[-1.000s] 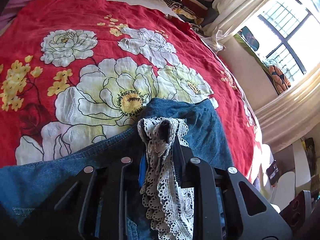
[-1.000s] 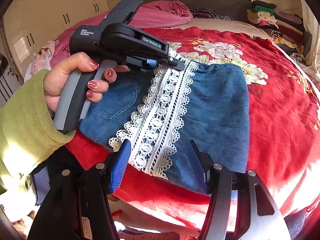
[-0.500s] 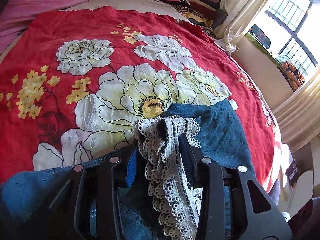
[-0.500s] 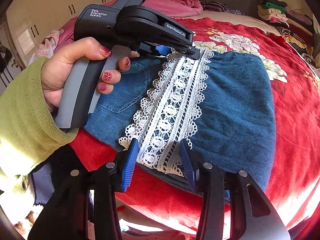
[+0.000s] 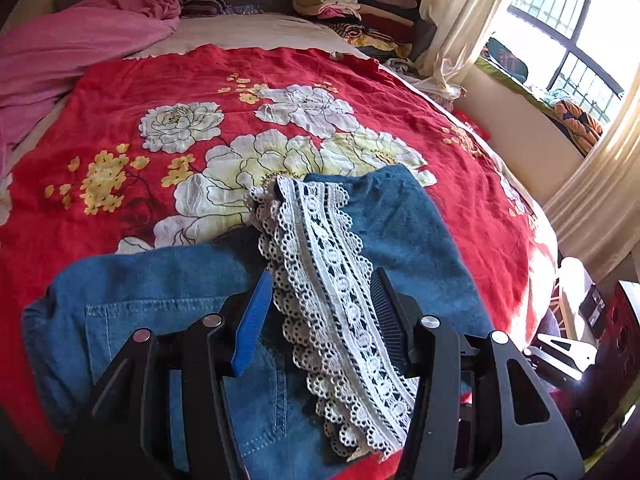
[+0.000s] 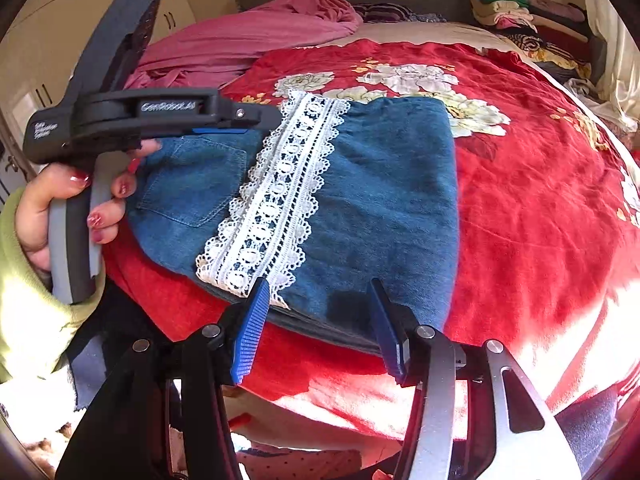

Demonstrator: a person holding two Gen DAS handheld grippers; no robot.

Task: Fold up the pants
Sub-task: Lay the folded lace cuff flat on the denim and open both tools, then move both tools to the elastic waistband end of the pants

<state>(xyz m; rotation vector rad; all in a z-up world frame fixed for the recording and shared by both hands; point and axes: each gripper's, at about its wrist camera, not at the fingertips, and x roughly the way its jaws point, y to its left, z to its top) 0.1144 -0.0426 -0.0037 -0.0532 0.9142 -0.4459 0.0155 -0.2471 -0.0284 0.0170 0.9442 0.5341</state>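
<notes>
Blue denim pants [image 6: 384,200] with a white lace hem band [image 6: 276,196] lie folded on the red flowered bedspread [image 6: 540,200]. In the left wrist view the pants [image 5: 400,232] and lace band [image 5: 324,272] lie flat. My left gripper [image 5: 320,308] is open, its fingers apart on either side of the lace, holding nothing. It also shows in the right wrist view [image 6: 256,120], held by a hand at the pants' left side. My right gripper [image 6: 320,320] is open and empty at the pants' near edge.
A pink blanket [image 5: 72,44] is bunched at the bed's far left. Stacked folded clothes [image 5: 352,0] sit at the far right corner. A curtain and window [image 5: 560,32] are to the right. The bed's near edge [image 6: 360,408] drops off below my right gripper.
My left gripper opened and let go of the lace hem, which now lies flat on the pants. It drew back. My right gripper closed partway, then opened wide again near the pants' edge.
</notes>
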